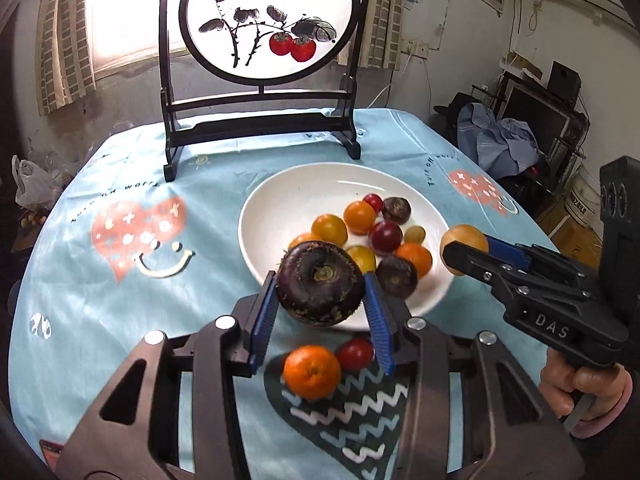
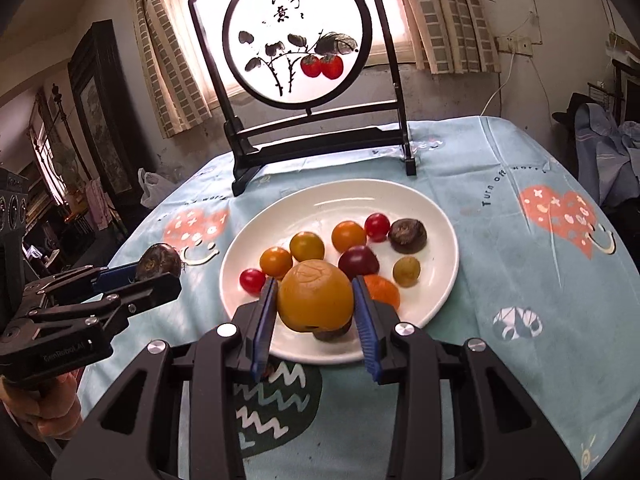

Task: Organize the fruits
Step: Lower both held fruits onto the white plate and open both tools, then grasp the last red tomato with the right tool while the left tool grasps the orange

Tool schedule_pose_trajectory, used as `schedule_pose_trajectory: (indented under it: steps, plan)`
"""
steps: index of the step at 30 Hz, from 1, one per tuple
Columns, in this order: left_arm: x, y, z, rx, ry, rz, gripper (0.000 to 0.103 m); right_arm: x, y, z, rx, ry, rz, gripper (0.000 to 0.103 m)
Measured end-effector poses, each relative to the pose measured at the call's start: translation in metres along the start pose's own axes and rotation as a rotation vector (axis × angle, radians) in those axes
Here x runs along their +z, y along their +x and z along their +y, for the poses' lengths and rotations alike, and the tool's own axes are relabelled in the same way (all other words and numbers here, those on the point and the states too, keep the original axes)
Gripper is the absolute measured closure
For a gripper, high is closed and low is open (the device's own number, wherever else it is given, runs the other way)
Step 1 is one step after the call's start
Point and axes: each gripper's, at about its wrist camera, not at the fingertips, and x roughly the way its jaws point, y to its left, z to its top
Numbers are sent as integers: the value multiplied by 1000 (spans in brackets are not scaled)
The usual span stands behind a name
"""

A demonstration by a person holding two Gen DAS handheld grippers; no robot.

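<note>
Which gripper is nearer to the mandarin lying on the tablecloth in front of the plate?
Left. The left gripper, shut on a dark water chestnut, hangs just above the mandarin; the right gripper, holding a yellow fruit, is off beyond the plate's right edge.

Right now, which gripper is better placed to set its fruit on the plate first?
Right. The right gripper holds the yellow fruit over the white plate; the left gripper seems off its rim.

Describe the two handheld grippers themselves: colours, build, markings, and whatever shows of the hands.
Both are matte black with silver screws and ribbed blue finger pads. The right gripper reads "DAS"; the left gripper reads "GenRobot.AI". Bare hands grip the handles; the right hand shows a pink cuff. No cables visible.
</note>
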Motion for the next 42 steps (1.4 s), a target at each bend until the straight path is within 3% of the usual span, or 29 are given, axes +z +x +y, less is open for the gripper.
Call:
schedule_pose_trajectory:
  steps: [6, 14, 16, 17, 18, 20, 24, 30, 35, 37, 40, 42]
  plan:
    - [35, 57, 3, 18, 3, 46, 60, 33, 33, -21, -13, 57, 14, 65]
    - [46, 110, 10, 54, -21, 112, 60, 40, 84, -39, -40, 87, 79, 64]
    - [47, 111, 11, 79, -28, 106, 49, 41, 90, -40, -54, 79, 90, 62]
    - [47, 108, 12, 100, -30, 93, 29, 42, 91, -39, -62, 77, 98, 61]
    - [48, 102, 13, 116, -35, 74, 24, 42, 88, -39, -64, 84, 97, 59]
    - [50, 88, 16, 93, -47, 54, 23, 42, 74, -38, -28, 112, 74, 59]
    - [48, 54, 19, 77, -99, 17, 11, 35, 41, -20, 9, 70, 24, 59]
    - [11, 1, 19, 114, -134, -1, 7, -4, 3, 14, 73, 12, 8, 58]
    - [-44, -23, 29, 147, -175, -27, 7, -47, 3, 41, 131, -32, 74, 58]
    - [-68, -24, 37, 153, -208, -47, 7, -61, 6, 48, 122, -51, 100, 58]
    - [-87, -15, 49, 181, -249, 44, 7, -70, 14, 56, 84, -100, 137, 58]
    - [-93, -15, 55, 197, -273, 36, 7, -72, 18, 56, 53, -115, 147, 58]
